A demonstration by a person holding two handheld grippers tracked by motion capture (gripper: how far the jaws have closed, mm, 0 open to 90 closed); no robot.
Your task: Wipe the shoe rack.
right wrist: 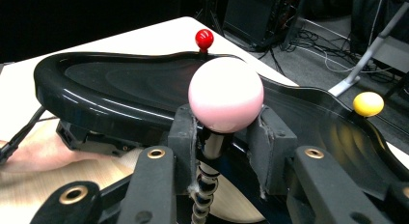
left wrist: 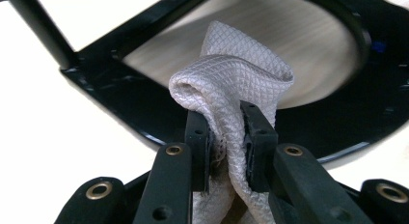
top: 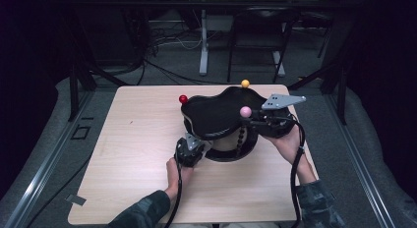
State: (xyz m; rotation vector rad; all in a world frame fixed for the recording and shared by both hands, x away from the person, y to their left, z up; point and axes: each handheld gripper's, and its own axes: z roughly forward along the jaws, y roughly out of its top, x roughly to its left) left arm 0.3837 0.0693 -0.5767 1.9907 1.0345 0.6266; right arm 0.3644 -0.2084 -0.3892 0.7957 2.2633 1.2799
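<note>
A glossy black wavy tray (top: pixel 216 115) sits on top of a black stand with a round base (top: pixel 231 152). Around the tray stand a red ball (top: pixel 183 99), a yellow ball (top: pixel 245 83) and a pink ball (top: pixel 245 111), each on a thin stem. My right gripper (right wrist: pixel 224 132) is shut on the lower part of the pink ball (right wrist: pixel 225 94), above its beaded stem (right wrist: pixel 205 195). My left gripper (left wrist: pixel 226 132) is shut on a bunched white quilted cloth (left wrist: pixel 231 84). The cloth rests against the stand's black base ring (left wrist: pixel 120 98), at the stand's front left (top: pixel 194 148).
The stand occupies the right half of a light wooden table (top: pixel 137 139), whose left half is bare. Beyond the far edge are dark floor, cables and chair legs (top: pixel 255 56). Both forearms enter from the bottom, and cables trail from each gripper.
</note>
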